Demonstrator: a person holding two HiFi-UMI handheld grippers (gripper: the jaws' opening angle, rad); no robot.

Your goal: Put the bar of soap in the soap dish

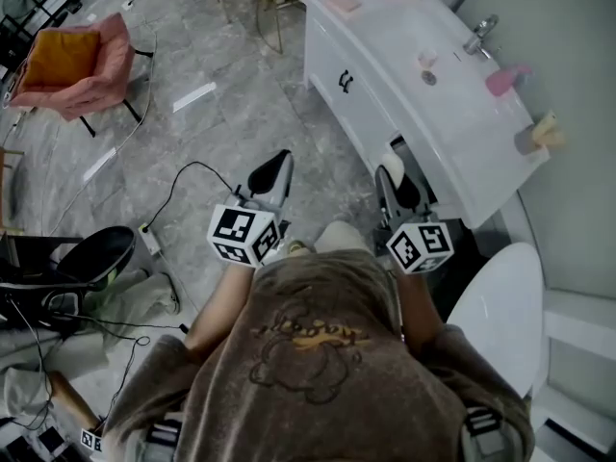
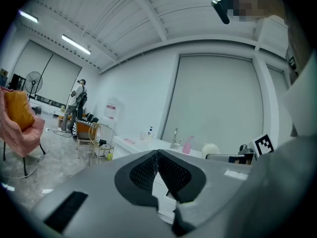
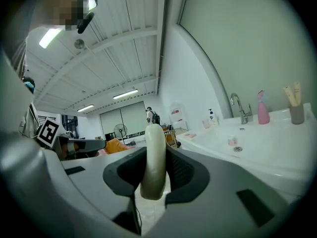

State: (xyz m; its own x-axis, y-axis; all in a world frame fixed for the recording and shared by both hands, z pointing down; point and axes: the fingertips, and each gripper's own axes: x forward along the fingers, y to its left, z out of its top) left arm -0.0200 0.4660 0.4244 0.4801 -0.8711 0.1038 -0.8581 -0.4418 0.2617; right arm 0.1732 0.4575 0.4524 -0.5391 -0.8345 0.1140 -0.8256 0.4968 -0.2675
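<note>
Two tools, near level. My right tool clamps the bar of soap on edge, across its broad faces, for a firm carry; my left tool is closed, empty. Probable soap dish: pink, far end of desk

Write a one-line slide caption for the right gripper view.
Right gripper holds a pale bar of soap upright between its fingers, beside the white sink counter.
</note>
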